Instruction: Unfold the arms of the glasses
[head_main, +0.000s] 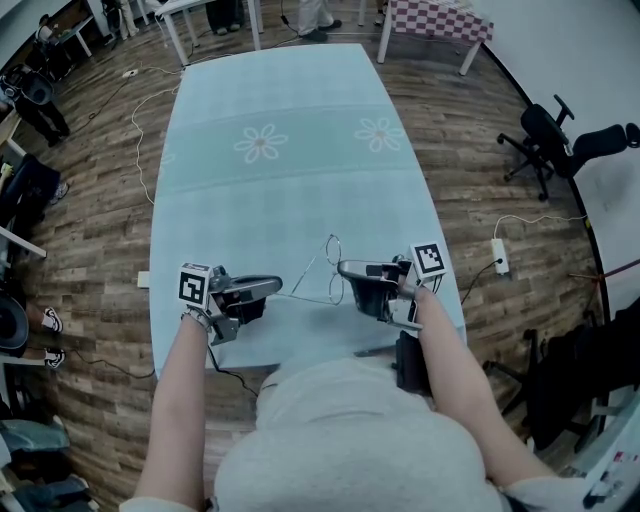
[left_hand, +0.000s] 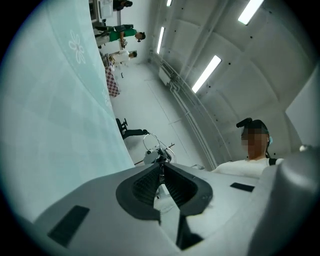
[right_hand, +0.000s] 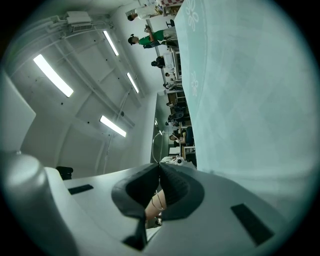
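The left gripper (head_main: 274, 287) points right, its jaws pinched almost together on the end of a thin wire arm of the glasses (head_main: 331, 270). The glasses are held in the air between the two grippers, over the near end of the table (head_main: 280, 190) (pale blue cloth, daisy print). The arm's long axis slants from the left gripper right and far to the frame front. The two lenses line up far to near. The right gripper (head_main: 346, 268) points left, with its jaws closed on the frame's wire.

Lab room: tables (head_main: 436, 20), office chair (head_main: 546, 140), floor power strip (head_main: 499, 256).
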